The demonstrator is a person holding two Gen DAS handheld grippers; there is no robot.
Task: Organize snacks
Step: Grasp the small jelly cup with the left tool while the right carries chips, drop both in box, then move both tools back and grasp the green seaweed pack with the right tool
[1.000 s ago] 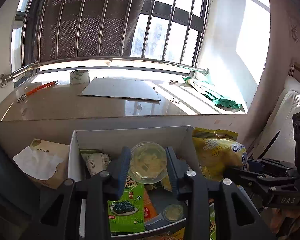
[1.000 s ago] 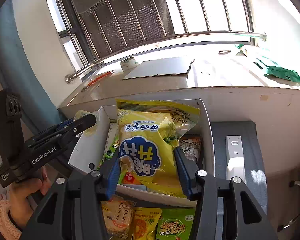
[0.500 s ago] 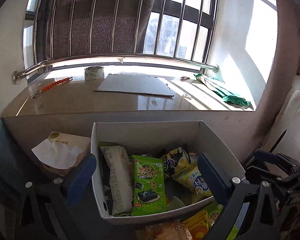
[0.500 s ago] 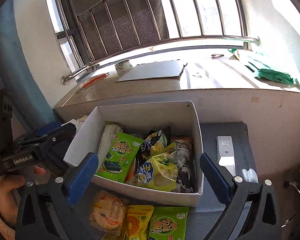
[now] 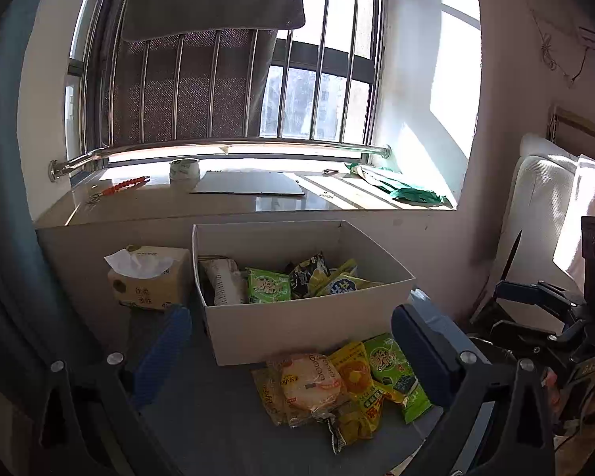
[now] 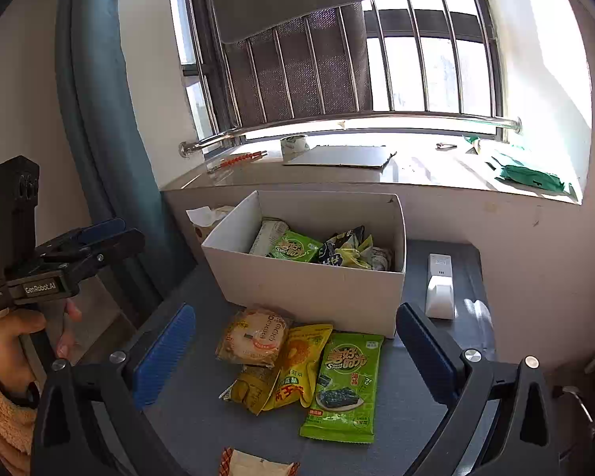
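Note:
A white cardboard box (image 5: 305,325) (image 6: 305,281) stands on a grey table and holds several snack packets, among them a green seaweed packet (image 6: 295,248) and a yellow-blue chip bag (image 5: 343,283). In front of the box lie a round cake packet (image 6: 254,335) (image 5: 311,384), a yellow packet (image 6: 297,365) and a green seaweed packet (image 6: 345,380) (image 5: 394,373). My left gripper (image 5: 293,357) is open and empty, back from the box. My right gripper (image 6: 297,353) is open and empty above the loose packets.
A tissue box (image 5: 150,275) stands left of the white box. A white remote (image 6: 440,285) lies to its right. Another packet (image 6: 254,464) lies at the table's near edge. Behind is a windowsill (image 5: 258,198) with tape, cardboard and a green bag.
Both grippers opened and dropped their loads into the box: the left a clear cup, the right the yellow chip bag. Both then drew back and up from the box.

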